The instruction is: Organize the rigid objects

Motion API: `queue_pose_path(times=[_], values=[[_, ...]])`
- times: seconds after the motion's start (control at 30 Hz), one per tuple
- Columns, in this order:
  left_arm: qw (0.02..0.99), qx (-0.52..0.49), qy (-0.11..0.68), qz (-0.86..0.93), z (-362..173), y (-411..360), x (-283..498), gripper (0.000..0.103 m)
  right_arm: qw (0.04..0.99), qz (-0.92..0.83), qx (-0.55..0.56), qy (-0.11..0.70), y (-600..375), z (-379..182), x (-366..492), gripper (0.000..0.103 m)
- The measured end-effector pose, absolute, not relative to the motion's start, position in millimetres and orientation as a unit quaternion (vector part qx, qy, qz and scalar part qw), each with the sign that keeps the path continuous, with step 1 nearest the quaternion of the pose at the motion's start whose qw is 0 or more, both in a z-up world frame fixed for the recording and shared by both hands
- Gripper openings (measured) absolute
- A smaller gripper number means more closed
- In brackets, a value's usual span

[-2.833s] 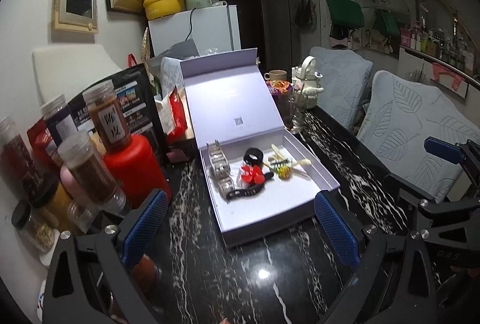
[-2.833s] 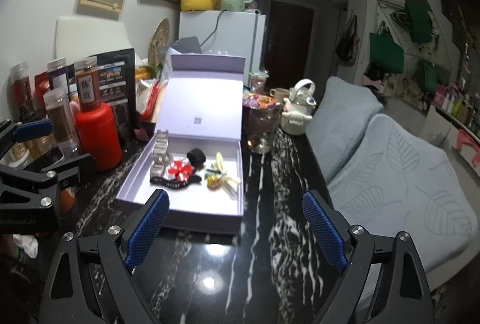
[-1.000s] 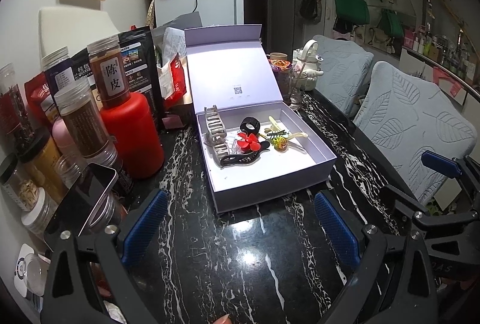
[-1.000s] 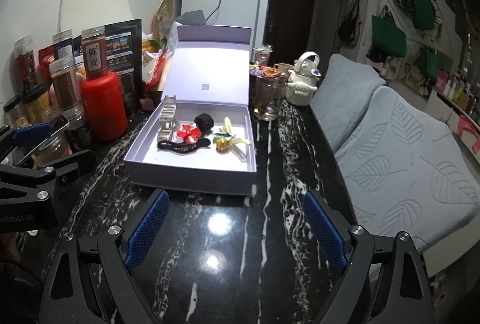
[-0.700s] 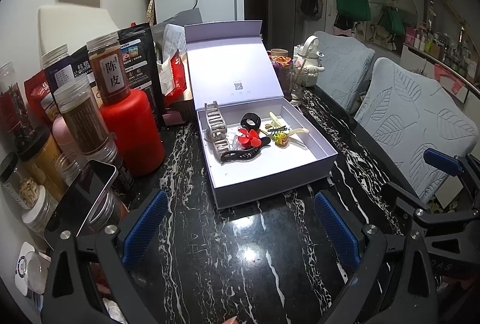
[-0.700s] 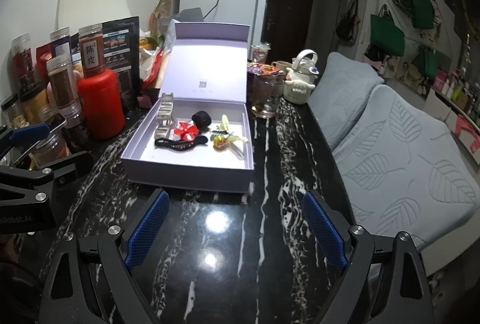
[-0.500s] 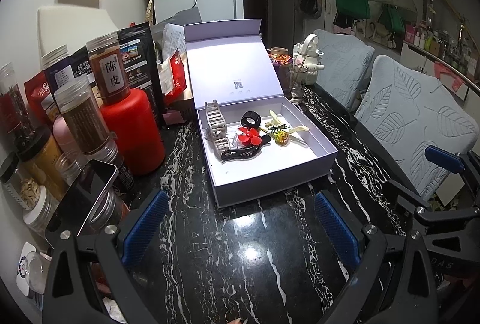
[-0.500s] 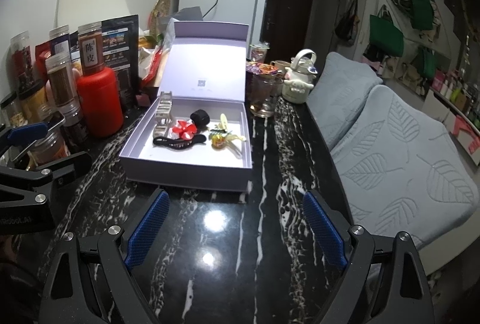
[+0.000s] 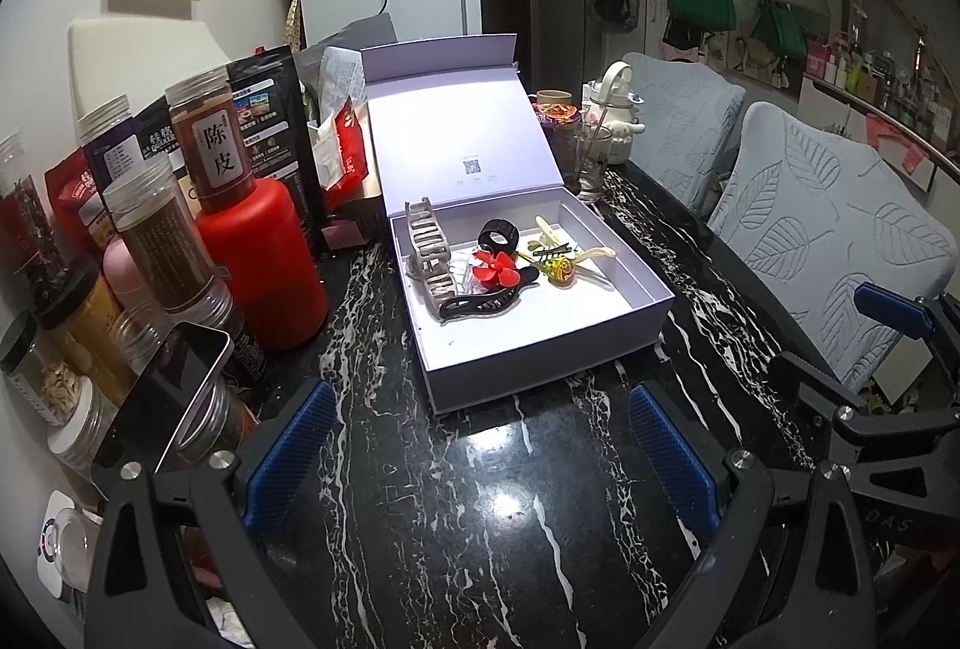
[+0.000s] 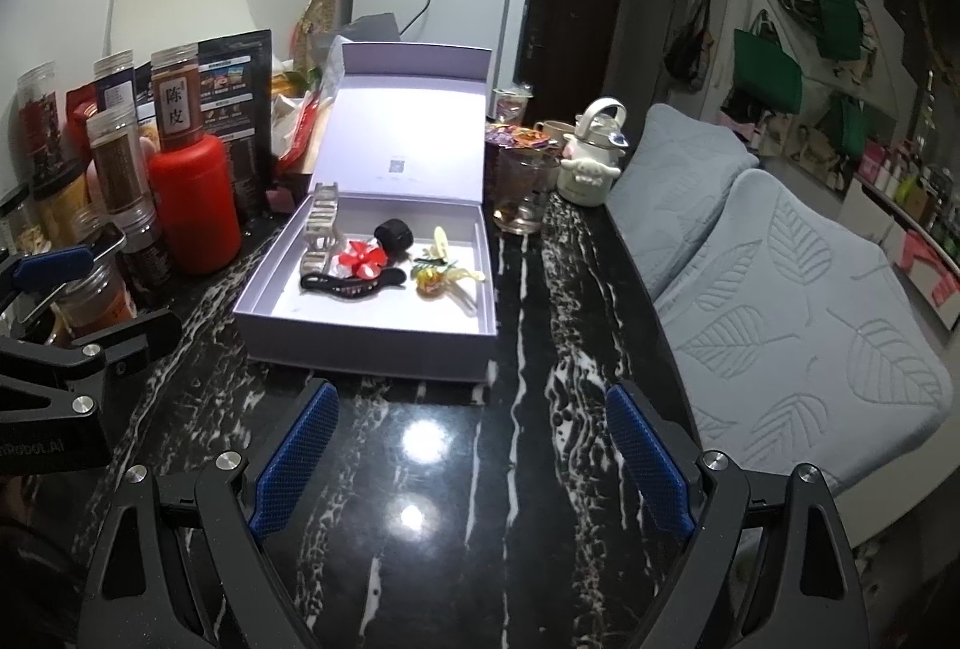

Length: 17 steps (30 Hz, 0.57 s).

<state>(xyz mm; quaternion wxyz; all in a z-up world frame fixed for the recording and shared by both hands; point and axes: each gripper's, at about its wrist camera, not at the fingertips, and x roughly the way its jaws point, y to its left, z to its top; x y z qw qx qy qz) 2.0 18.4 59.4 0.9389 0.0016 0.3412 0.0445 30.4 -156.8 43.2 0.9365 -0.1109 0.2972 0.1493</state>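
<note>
Hair clips (image 9: 480,283) in lavender box (image 9: 540,349), both grippers' jaws spread empty, phone (image 9: 162,403) only in left view

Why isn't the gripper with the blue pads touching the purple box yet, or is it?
Apart. In the right wrist view, bare black marble table shows between the right gripper and the purple box; its jaws stand wide open with nothing between them.

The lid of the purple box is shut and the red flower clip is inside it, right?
Not quite. The purple box has its lid standing open, as the left wrist view shows. The red flower clip is inside it.
</note>
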Motion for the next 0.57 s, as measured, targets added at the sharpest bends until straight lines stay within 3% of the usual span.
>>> queue_pose_path(times=[0.57], values=[[0.939,0.017,0.341,0.044,57.4,14.3,6.0,0.1,0.935,0.147,-0.108,0.303,-160.0,39.7,36.0,0.092]])
